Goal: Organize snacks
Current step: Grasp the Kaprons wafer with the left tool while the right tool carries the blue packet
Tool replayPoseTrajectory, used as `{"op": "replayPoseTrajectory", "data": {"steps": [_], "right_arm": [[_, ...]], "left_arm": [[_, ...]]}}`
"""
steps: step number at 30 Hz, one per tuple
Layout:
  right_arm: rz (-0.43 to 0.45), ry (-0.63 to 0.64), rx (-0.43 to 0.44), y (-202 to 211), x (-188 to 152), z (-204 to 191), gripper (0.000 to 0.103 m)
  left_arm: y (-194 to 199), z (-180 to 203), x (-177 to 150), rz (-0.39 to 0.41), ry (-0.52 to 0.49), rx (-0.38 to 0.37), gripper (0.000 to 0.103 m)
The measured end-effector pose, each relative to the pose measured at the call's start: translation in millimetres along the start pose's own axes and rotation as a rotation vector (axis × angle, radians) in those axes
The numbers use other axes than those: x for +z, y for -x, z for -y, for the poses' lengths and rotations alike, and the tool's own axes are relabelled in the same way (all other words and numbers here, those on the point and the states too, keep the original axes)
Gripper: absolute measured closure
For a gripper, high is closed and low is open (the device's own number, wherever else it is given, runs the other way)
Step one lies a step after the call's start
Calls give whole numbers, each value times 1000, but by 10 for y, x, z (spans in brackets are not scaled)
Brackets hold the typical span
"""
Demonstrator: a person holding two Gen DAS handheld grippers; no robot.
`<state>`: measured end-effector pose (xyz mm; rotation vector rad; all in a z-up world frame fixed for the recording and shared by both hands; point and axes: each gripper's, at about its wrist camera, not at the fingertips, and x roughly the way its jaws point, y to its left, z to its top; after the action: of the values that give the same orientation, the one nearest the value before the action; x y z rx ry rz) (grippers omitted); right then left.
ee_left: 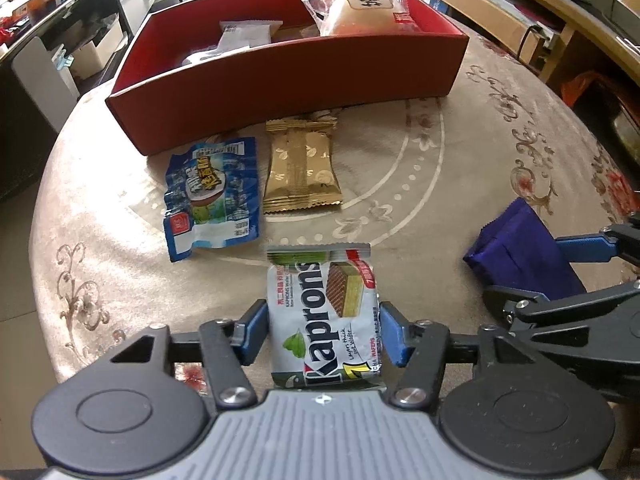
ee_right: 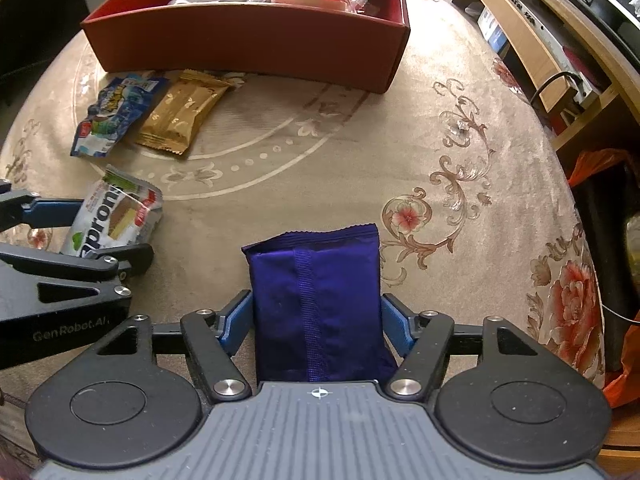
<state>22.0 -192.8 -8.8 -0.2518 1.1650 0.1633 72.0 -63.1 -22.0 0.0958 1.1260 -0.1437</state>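
My left gripper [ee_left: 323, 330] is shut on a white Kaprons wafer pack [ee_left: 326, 316], held above the table; the pack also shows in the right wrist view [ee_right: 116, 220]. My right gripper [ee_right: 318, 322] is shut on a purple snack pack [ee_right: 318, 304], which also shows in the left wrist view [ee_left: 520, 252]. A red box [ee_left: 288, 76] stands at the far side and holds a bun in clear wrap [ee_left: 360, 8] and a white packet [ee_left: 246, 34]. A blue snack bag [ee_left: 212, 196] and a gold wafer pack [ee_left: 302, 168] lie in front of the box.
The round table has a beige floral cloth [ee_right: 440, 152]. Wooden shelving [ee_right: 532, 36] runs along the right. White chairs [ee_left: 44, 76] stand at the left, beyond the table edge. The two grippers are close side by side.
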Motion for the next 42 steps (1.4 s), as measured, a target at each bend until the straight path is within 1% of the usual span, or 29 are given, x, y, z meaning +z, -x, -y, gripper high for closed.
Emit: {"op": "replayPoseTrajectory", "data": {"steps": [5,13,20,33,42], "right_arm": [[14,-10,-12,50,-11,-2,30],[64,-52,-13,216,-15,2,30],[99,-64,-8,294,37,-36,30],[166,-86,9,408,291,-51,30],[224,-126,26,493,554,2,30]], "left_arm": [[40,-13,-6,7,-1,-5,46],[151,-65,-16,34,14,-18,46],[257,-129,11,74,28,-5,46],[358,-283,266,132,63,7,46],[412,-364,558,176,81,10,47]]}}
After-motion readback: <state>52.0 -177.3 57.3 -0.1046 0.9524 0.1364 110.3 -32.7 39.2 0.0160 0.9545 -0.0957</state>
